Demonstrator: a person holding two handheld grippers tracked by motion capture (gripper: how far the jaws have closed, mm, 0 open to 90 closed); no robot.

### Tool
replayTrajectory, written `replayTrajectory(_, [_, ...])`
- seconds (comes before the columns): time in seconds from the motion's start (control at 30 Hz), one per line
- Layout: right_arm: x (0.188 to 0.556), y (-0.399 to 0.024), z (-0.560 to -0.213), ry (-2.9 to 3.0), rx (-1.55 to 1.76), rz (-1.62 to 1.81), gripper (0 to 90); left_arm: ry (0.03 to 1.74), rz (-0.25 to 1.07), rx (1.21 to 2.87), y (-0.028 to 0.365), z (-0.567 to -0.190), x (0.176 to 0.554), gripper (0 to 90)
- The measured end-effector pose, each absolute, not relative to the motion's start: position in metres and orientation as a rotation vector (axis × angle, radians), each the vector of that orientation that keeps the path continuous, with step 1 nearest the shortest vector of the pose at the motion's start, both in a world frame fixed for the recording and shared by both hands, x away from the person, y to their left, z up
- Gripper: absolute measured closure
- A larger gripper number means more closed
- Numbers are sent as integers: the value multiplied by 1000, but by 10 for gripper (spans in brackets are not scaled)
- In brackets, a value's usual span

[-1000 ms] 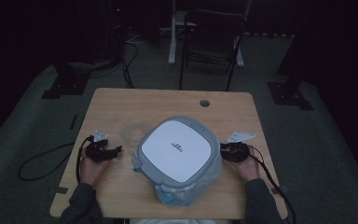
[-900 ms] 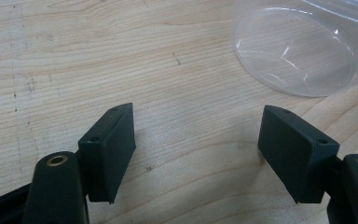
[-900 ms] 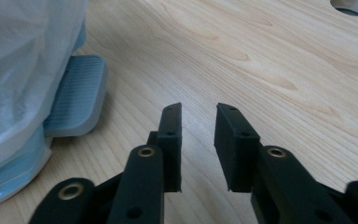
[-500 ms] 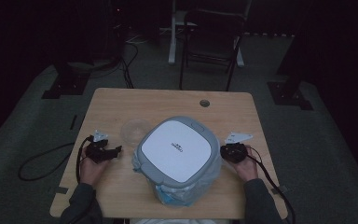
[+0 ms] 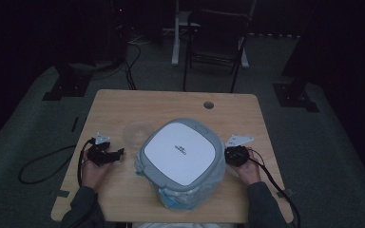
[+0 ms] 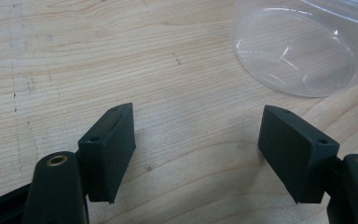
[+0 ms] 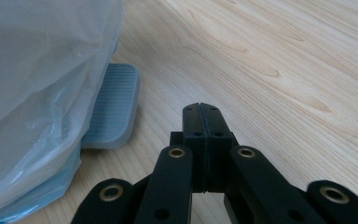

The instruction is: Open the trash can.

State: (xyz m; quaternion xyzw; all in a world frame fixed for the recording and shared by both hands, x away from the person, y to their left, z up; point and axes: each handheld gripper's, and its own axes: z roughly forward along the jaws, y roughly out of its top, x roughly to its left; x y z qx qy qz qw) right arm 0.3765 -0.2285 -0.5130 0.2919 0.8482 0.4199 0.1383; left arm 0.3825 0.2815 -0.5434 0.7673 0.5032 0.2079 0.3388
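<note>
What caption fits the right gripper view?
Shut hand-held gripper beside the bagged bin's grey pedal on the wooden table.

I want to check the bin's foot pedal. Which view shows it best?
The right gripper view: the grey ribbed pedal sits close up beside the bag-covered bin. The high view gives the bin's lid, not the pedal. The left gripper view gives bare table and a clear cup.

A light wooden table (image 5: 123, 102) carries 1 grey pedal bin (image 5: 180, 159) lined with a plastic bag (image 5: 176, 198), its pedal (image 7: 114, 105) flat on the wood, and 1 clear plastic cup (image 5: 138, 134) just beside it.
</note>
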Motion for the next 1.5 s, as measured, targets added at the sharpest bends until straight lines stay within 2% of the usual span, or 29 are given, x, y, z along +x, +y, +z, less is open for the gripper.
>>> replayTrajectory(0.37, [377,-231,-503,2421,839,1207,895,1310,547,2003,281,-543,382,284])
replayTrajectory(0.67, [380,-232,-485,2374,832,1212,811,1309,550,2006,281,-543,382,284])
replayTrajectory(1.5, [381,-245,-438,2301,842,1185,720,1309,556,2010,280,-543,382,284])
